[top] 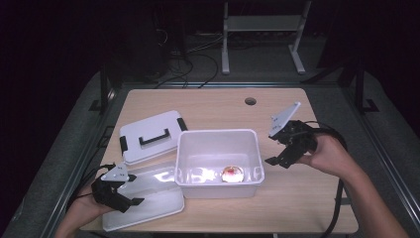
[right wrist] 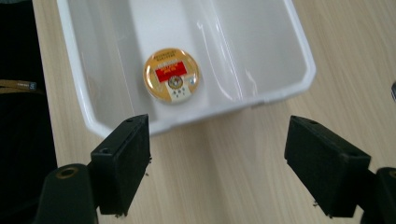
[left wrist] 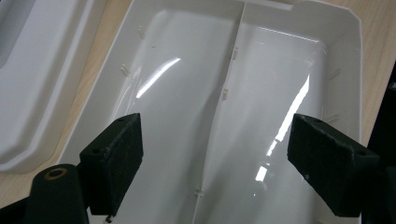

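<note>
1. The left gripper [top: 130, 197] hangs at the near left corner of the wooden table [top: 292, 198], its jaws spread wide and gripping nothing.
2. Straight ahead of the left gripper's fingers [left wrist: 114, 161], and under them, lies a shallow white tray [left wrist: 196, 93] with a thin ridge down its middle (glossy, catching streaks of light); in the high view this tray [top: 153, 198] lies flat at the table's near left edge.
3. Off to one side of those fingers in the left gripper view shows the rim of a white lid [left wrist: 42, 79]; in the high view the lid [top: 151, 136], with a black handle and black clips, lies beyond the tray and touches or overlaps its far edge.
4. The right gripper [top: 277, 159] is held above the table just to the right of a deep white bin [top: 218, 141], its jaws also spread wide and empty.
5. Beyond the right gripper's fingers [right wrist: 123, 163] stands the bin's end wall [right wrist: 196, 119], apart from the fingertips with bare table between.
6. Inside the bin lies a round orange disc [right wrist: 172, 75] with a red label, flat on the floor near that wall, ahead of the finger on the left of the right gripper view (the print is too small to read).
7. In the high view the disc [top: 233, 173] sits near the bin's near wall.
</note>
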